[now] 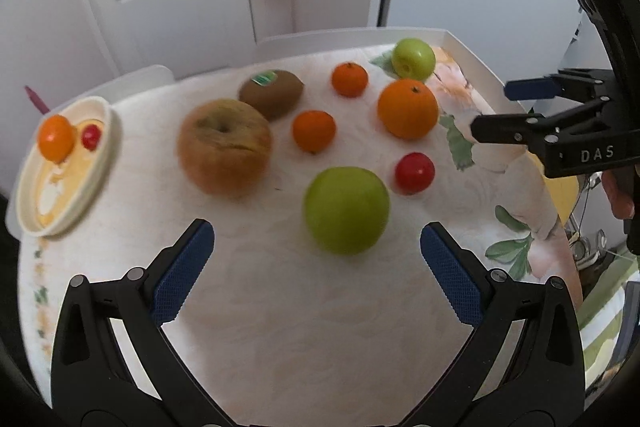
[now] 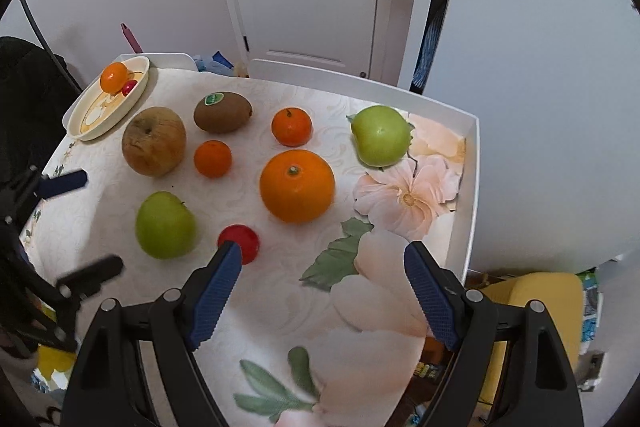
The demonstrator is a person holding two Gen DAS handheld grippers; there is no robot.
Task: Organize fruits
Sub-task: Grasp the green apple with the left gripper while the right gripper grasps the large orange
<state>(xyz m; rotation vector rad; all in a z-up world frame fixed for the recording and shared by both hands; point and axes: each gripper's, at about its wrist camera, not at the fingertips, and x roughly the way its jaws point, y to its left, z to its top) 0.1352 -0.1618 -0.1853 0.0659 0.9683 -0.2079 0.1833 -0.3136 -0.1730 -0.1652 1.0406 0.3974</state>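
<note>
Left gripper: jaws wide apart, empty; we see it hovering just short of the near green apple.
Right gripper: jaws also spread, nothing between them; its left finger sits just in front of the red tomato.
Fruit layout: most of it lies loose on the table: brown apple, kiwi, big orange, two tangerines, far green apple.
Dish: at the far left corner, already holding a small orange and a small red fruit.
Risk, rolling: we judge that round fruit nudged off-centre by one finger rolls away.
Risk, knock-on: the tomato lies near the green apple; a wide closing sweep may shove both.
Risk, dish: it sits near the table edge; a hard drop could tip it.
</note>
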